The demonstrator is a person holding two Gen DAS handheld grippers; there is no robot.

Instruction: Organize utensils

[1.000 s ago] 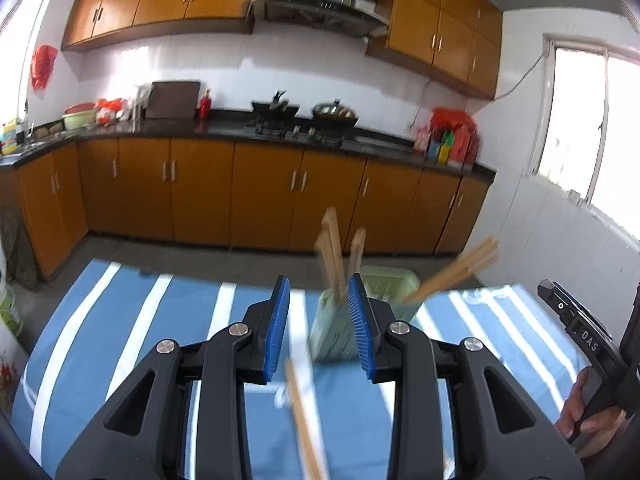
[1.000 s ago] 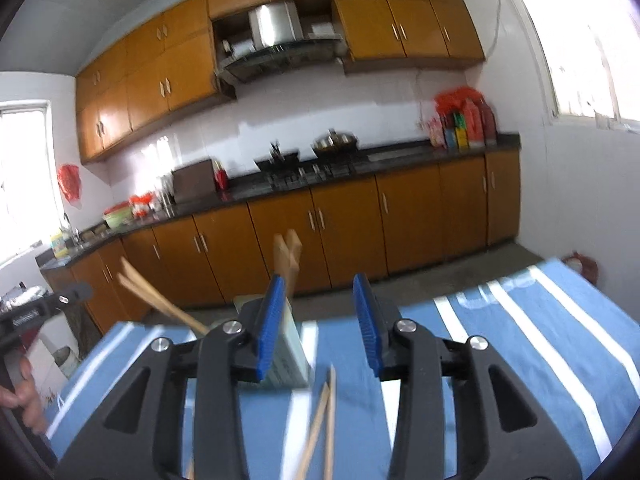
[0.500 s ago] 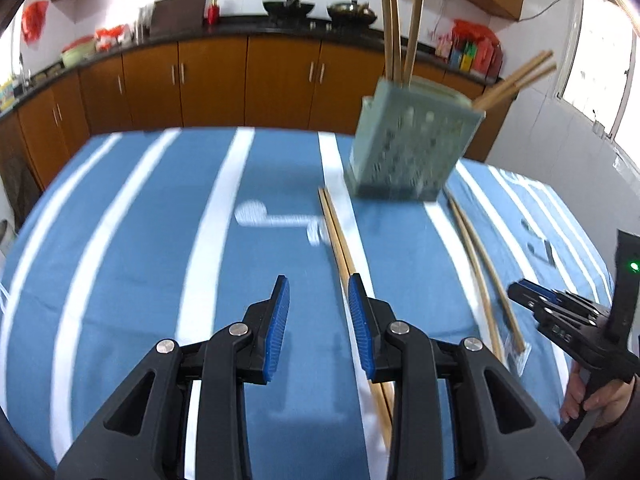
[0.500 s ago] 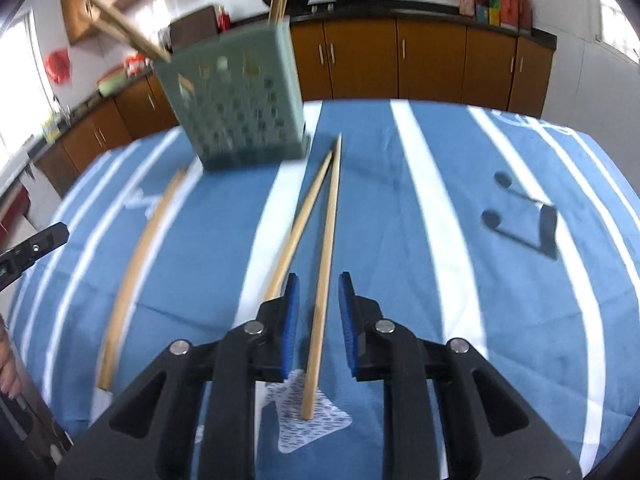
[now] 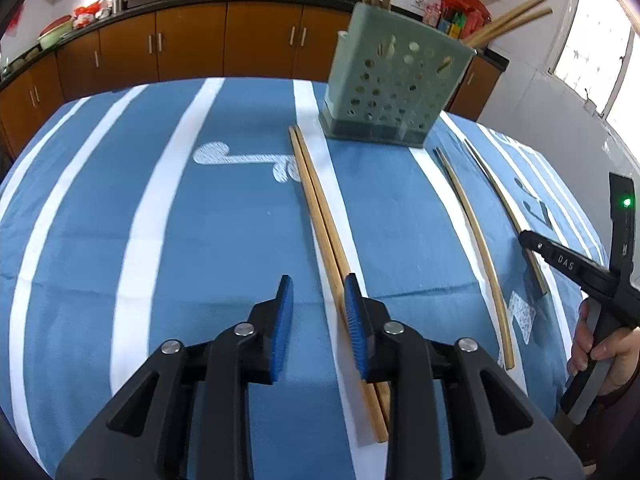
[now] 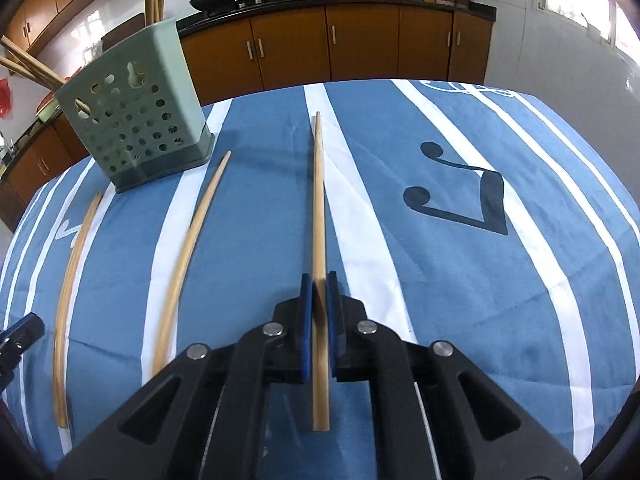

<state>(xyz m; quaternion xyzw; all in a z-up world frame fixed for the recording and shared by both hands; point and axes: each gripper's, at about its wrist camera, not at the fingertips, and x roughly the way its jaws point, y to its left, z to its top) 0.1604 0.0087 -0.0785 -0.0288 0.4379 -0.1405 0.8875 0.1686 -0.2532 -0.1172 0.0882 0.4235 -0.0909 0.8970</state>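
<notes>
A green perforated utensil holder (image 5: 392, 84) (image 6: 136, 120) stands at the far side of the blue striped tablecloth (image 5: 200, 240), with several chopsticks upright in it. A pair of wooden chopsticks (image 5: 320, 208) lies side by side and runs back between the jaws of my left gripper (image 5: 319, 280). It rests near the right pad; the jaws are closing and do not pinch it. My right gripper (image 6: 319, 280) is shut on a single chopstick (image 6: 319, 184) that lies flat on the cloth. Another loose chopstick (image 6: 188, 248) (image 5: 472, 240) lies between the two.
Brown kitchen cabinets (image 6: 360, 52) and a black counter stand beyond the table's far edge. A person's hand (image 5: 600, 344) holds the other tool at the right edge of the left wrist view. The chopstick pair (image 6: 70, 280) shows at the left in the right wrist view.
Both grippers have dropped and tipped down toward the cloth. The right jaws have closed on the single chopstick. The left jaws have narrowed a little around the pair.
</notes>
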